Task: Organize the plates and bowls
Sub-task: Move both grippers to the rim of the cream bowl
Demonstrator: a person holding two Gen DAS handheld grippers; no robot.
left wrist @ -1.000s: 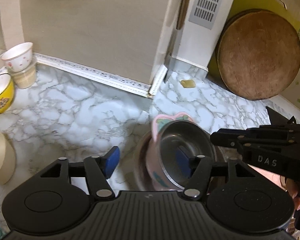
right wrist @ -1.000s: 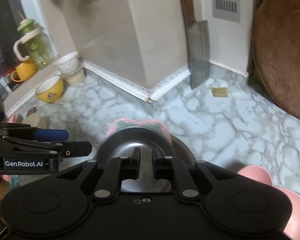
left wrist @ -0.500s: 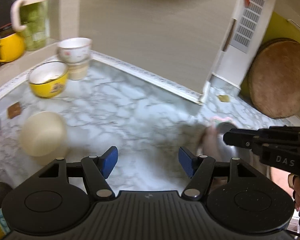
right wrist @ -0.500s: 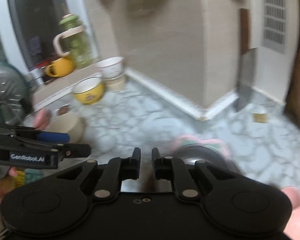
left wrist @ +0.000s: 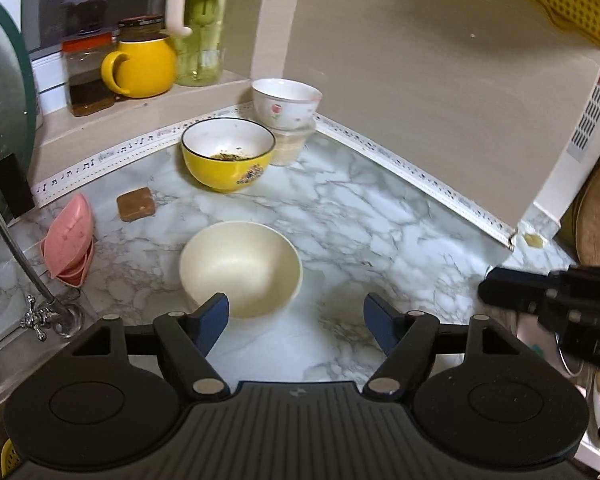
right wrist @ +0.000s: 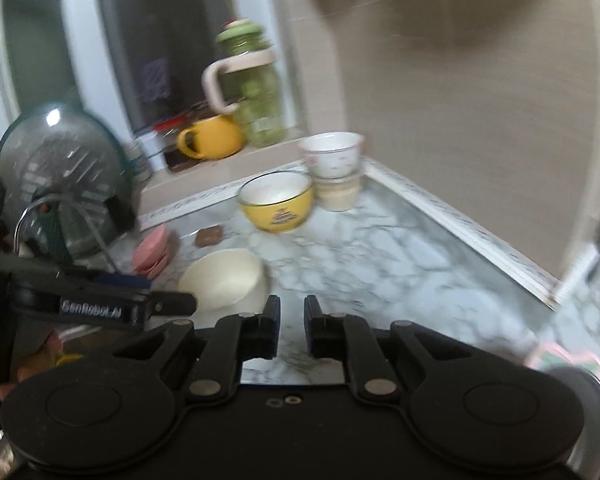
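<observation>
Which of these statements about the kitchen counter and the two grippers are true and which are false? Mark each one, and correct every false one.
1. The left gripper is open and holds nothing. True.
2. The cream bowl lies upside down. False: it stands upright on the marble counter, its hollow showing.
3. The floral white bowl sits stacked on a pale container. True.
4. The yellow bowl is perfectly clean inside. False: dark specks lie at its bottom.
5. The yellow mug stands on the raised ledge, not on the marble. True.
6. The right gripper grips the cream bowl. False: its fingers are nearly together with nothing between them.
</observation>
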